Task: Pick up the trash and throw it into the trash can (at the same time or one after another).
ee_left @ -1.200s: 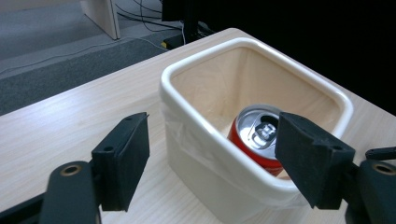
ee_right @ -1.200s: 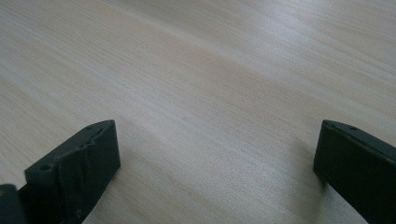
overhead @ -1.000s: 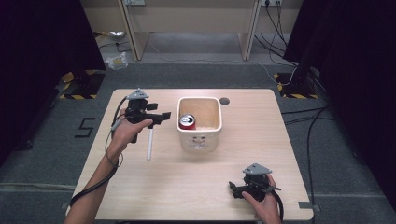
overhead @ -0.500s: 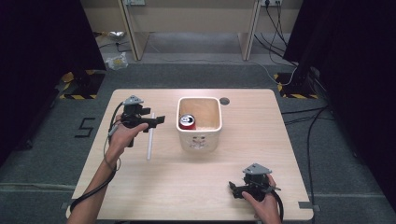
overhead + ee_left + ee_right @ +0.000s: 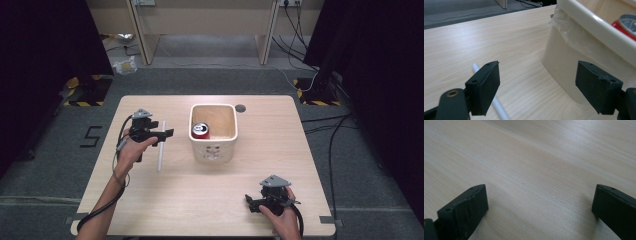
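While your left gripper [image 5: 167, 133] hangs over the left half of the table [image 5: 150, 200], its jaws stand wide apart and grasp nothing. Directly beneath it lies the white tube [image 5: 160, 151], flat on the wood, running roughly toward you and away from you. In the left gripper view [image 5: 537, 90] the same white tube [image 5: 499, 106] passes under the left-hand jaw and is partly covered by it; whether the jaw touches the tube cannot be told from the pictures.

Just beside the tube, toward the table's centre, stands the cream bin [image 5: 213, 150], upright, with a thin clear liner visible along its wall in the left gripper view [image 5: 564, 50]. Inside the bin rests a red can [image 5: 201, 129], against the wall nearest your left gripper; its silver top also appears over the rim in the left gripper view [image 5: 627, 23]. The tube and the bin are apart, with bare wood between them.

Your right gripper [image 5: 250, 202] sits low at the near right corner of the table, well apart from the bin and the tube. Its jaws are likewise released and spread wide; the right gripper view [image 5: 540, 212] shows bare wood grain between them.

A small dark round grommet [image 5: 240, 107] sits in the tabletop just behind the bin's far right corner.
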`<act>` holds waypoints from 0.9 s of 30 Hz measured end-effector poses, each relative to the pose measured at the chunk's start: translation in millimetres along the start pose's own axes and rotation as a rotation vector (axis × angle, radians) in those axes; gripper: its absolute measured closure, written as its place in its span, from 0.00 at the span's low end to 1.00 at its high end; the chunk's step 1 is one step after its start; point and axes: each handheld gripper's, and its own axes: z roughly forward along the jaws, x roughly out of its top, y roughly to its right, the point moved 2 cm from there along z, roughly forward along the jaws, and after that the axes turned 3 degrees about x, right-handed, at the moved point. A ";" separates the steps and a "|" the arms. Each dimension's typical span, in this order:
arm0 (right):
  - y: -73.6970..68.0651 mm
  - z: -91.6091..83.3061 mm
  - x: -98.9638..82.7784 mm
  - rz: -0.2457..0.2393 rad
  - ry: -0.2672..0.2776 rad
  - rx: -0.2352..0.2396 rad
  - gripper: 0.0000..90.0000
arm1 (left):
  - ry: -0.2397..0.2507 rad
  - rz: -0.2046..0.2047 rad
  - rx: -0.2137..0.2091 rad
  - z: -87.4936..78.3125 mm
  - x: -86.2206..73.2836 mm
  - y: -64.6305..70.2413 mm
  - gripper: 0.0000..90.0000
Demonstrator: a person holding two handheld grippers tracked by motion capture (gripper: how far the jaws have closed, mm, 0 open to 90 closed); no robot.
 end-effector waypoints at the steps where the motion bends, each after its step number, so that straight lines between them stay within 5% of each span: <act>1: 0.1 0.0 0.0 -0.001 0.000 0.000 0.01 | -0.003 -0.002 0.001 0.6 -1.6 -0.7 0.22; 27: 0.0 0.0 0.0 0.000 0.000 0.000 0.01 | -0.088 -0.034 0.094 25.1 -51.9 -23.6 0.32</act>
